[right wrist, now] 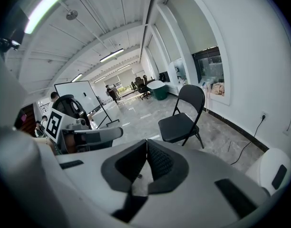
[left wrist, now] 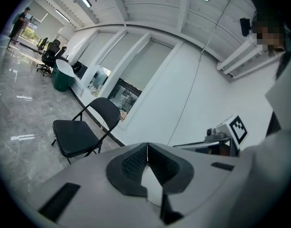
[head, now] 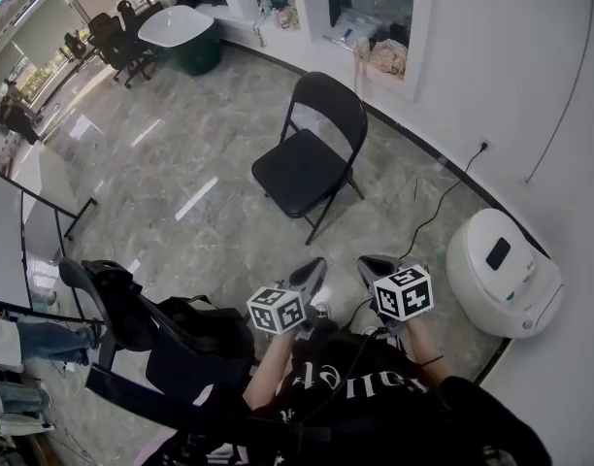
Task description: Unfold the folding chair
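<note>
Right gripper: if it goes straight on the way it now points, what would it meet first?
Probably the floor, just short of the folding chair. The chair's seat lies slightly to the right of the line of the right gripper, but depth is unclear.

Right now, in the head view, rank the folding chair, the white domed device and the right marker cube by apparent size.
1. folding chair, by a little
2. white domed device, close behind
3. right marker cube, smallest despite being nearest the camera
</note>
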The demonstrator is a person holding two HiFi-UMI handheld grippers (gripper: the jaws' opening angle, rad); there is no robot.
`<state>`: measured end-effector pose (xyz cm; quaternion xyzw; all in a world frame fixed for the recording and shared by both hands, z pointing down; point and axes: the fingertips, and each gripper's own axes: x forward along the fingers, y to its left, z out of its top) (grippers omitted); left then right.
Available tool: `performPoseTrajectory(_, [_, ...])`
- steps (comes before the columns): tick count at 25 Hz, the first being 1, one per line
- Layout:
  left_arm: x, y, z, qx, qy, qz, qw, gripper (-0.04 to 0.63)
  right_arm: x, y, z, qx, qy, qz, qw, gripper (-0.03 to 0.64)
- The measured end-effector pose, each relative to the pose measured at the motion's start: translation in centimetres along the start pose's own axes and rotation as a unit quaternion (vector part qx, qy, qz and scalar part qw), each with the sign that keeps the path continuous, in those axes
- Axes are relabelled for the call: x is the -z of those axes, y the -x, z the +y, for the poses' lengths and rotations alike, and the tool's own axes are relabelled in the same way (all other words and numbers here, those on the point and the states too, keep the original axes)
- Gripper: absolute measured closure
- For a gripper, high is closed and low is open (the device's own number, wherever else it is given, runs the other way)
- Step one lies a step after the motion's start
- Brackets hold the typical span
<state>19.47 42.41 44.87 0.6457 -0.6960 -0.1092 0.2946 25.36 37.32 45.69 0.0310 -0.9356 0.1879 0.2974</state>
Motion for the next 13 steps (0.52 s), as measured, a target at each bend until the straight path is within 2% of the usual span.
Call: performPoseTrajectory(13, [-0.2, 0.1, 1.9, -0.009, 0.014, 0.001, 0.9999, 0.591, -0.3, -1.4, 0.1, -0.002, 0.003, 0.011, 1.000, 0.600])
